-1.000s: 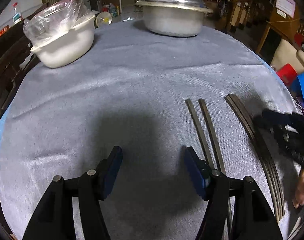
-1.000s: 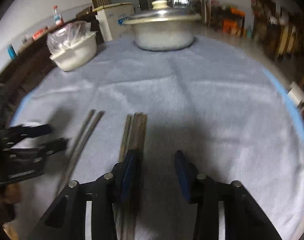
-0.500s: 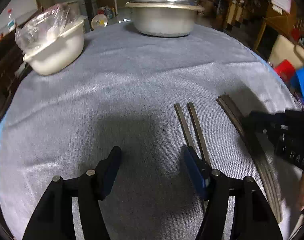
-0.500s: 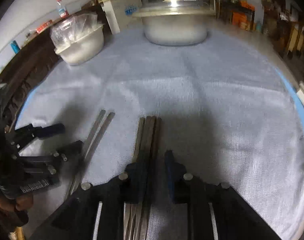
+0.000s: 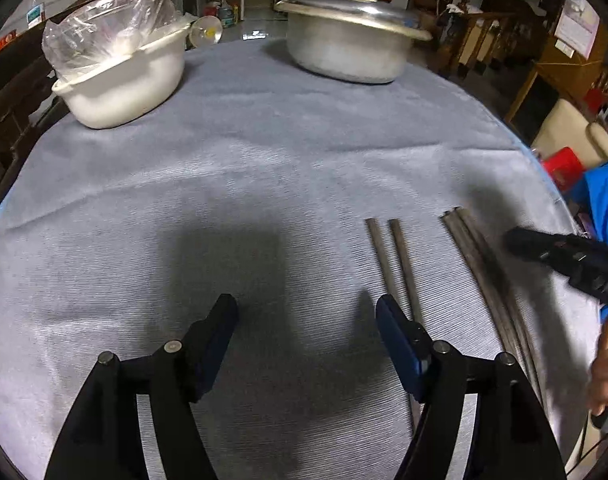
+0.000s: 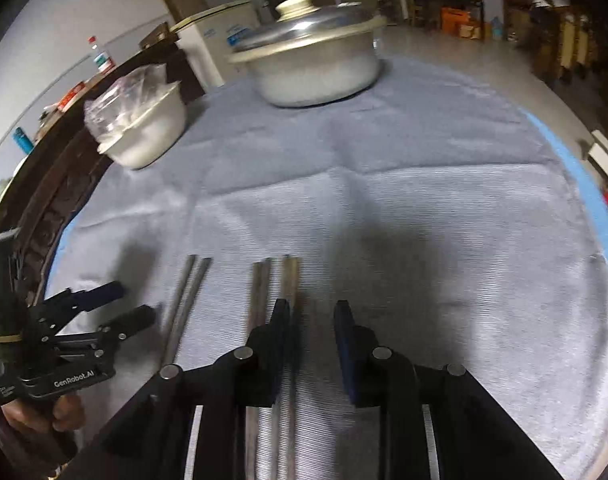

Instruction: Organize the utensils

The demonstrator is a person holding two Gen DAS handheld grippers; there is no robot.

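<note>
A grey cloth [image 5: 263, 168] covers the round worktop, creased across the middle. The left gripper [image 5: 306, 314] hangs with jaws released, just widened, nothing between them; 2 chopsticks [image 5: 392, 256] lie just right of its jaws. The right gripper [image 6: 312, 316], jaws narrow and just reopening, straddles a bundle of chopsticks [image 6: 275, 284] without pinching it. Beyond both jaws stand a lidded pot [image 5: 348, 44] and white bowl [image 5: 123, 76]; dim shelving fills the room.

Dark metal chopsticks [image 6: 185, 300] flat on grey cloth — one pair apart, four more [image 6: 273, 280] bunched alongside
</note>
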